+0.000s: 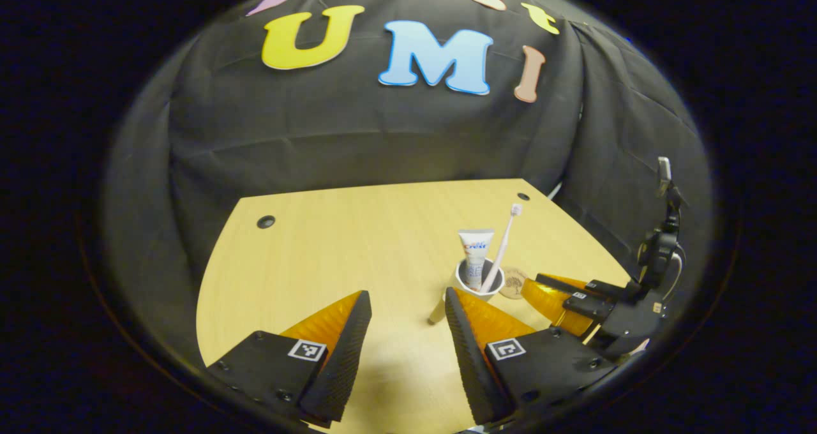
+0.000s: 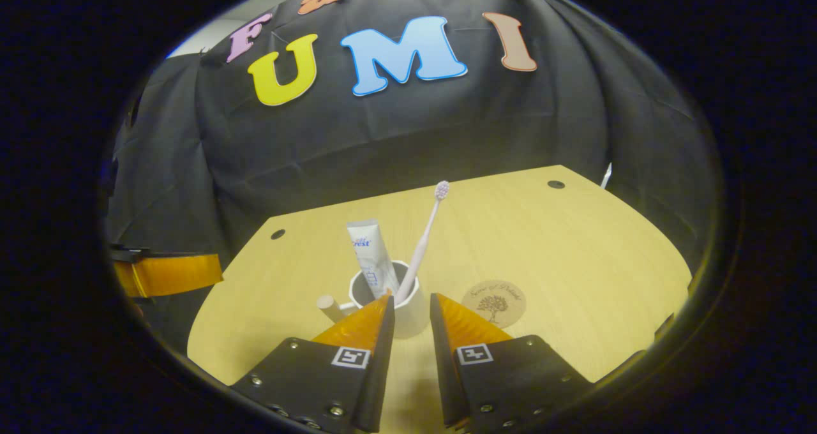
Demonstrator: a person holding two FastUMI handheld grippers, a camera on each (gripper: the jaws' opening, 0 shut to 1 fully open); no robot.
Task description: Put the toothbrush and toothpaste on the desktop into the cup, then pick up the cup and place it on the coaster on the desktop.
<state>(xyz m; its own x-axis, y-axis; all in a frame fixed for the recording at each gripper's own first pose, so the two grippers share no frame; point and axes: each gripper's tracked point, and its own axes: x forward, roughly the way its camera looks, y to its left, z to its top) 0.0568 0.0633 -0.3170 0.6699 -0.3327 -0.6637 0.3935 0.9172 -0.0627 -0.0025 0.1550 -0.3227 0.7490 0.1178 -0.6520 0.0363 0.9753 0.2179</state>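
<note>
Right, toothpaste [image 2: 372, 255] and toothbrush [image 2: 422, 242] both stand in the white cup [image 2: 408, 313], leaning, brush head up. Cup sits on the desktop [image 2: 574, 242], just left of the coaster [image 2: 493, 302], not on it. Right gripper [image 2: 412, 309] is nearer: cup dead ahead of its jaws, which are slightly apart with nothing between them. Left gripper [image 1: 408, 306] has jaws wide apart, holding nothing, cup ahead to its right. Cup handle [image 2: 330, 306] points left, away from the coaster.

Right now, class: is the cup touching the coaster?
Apart. The right gripper view shows bare desktop between the cup and the coaster beside it.
</note>
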